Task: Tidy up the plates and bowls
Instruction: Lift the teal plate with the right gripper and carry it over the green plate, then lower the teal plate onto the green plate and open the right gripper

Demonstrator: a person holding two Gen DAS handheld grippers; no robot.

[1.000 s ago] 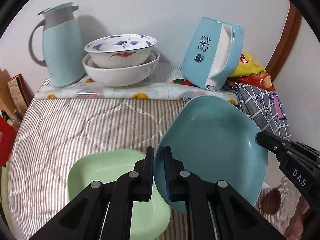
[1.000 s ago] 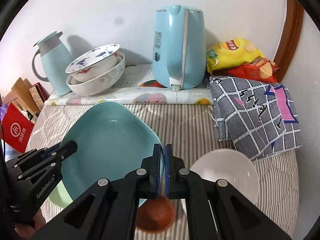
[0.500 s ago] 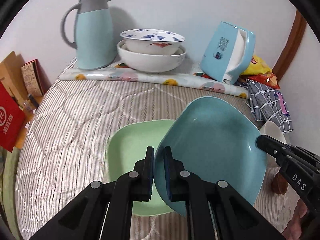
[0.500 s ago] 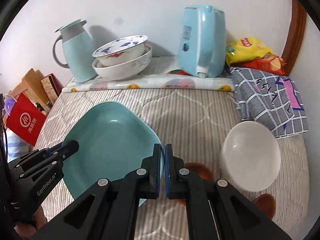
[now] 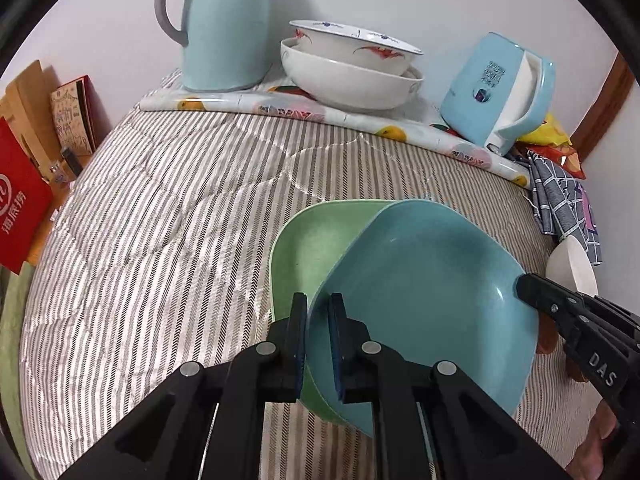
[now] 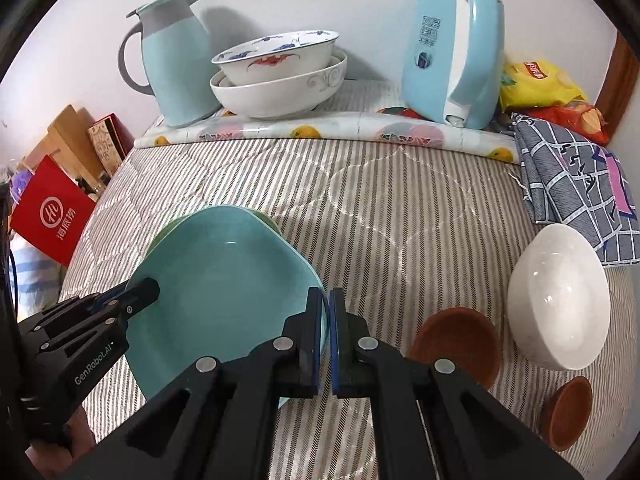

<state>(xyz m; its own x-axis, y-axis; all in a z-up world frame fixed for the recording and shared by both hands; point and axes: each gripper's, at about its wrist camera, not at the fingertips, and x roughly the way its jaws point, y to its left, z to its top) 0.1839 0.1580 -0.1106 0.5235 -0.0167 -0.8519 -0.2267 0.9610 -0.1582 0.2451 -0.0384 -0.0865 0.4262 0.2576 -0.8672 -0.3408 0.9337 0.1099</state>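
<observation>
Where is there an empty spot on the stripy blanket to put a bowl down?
The widest bare stripes lie left of the green plate, toward the red bag. Another patch sits between the blue plate and white bowl. By the brown bowls it's crowded.

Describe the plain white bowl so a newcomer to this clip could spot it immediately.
Start at the striped bedcover and follow it to the checked grey cloth on its right side. The white bowl lies just in front of that cloth, beside two small brown dishes; unlike the patterned bowls by the wall, it is undecorated.
</observation>
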